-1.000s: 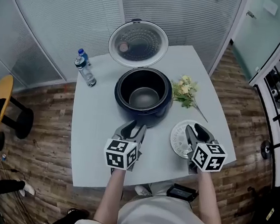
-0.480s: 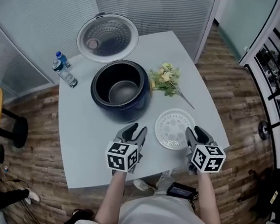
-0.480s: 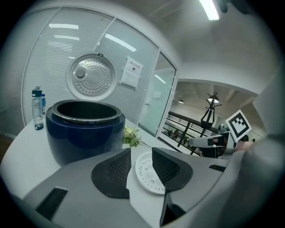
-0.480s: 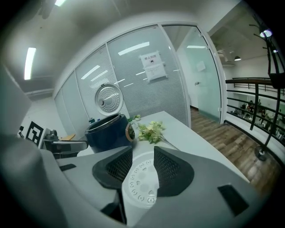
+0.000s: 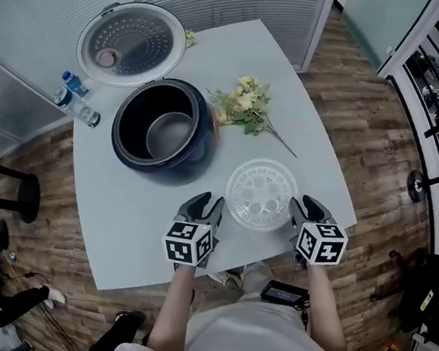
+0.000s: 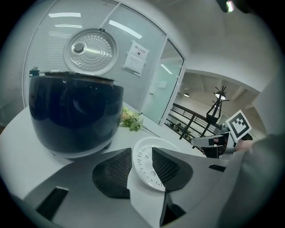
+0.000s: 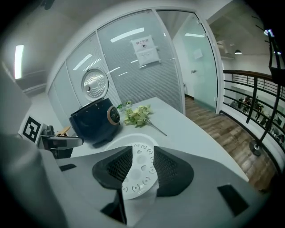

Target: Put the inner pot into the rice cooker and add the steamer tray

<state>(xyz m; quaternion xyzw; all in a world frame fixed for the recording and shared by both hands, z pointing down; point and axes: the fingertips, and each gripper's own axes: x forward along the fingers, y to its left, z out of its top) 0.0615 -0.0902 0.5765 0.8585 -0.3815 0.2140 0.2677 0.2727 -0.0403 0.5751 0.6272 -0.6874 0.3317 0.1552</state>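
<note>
Pot (image 5: 169, 134) seated in cooker (image 5: 174, 172) (lid (image 5: 132, 41) open). Tray (image 5: 261, 195) on table (image 5: 136, 224), not yet added. Left gripper (image 5: 203, 206), right gripper (image 5: 307, 211) flank it, jaws spread, empty.

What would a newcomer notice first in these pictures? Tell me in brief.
The dark blue rice cooker stands open on the far left part of the table, with its lid raised and the inner pot inside. Nearer the person, the white steamer tray lies flat between the left gripper and the right gripper, both open and empty.
</note>
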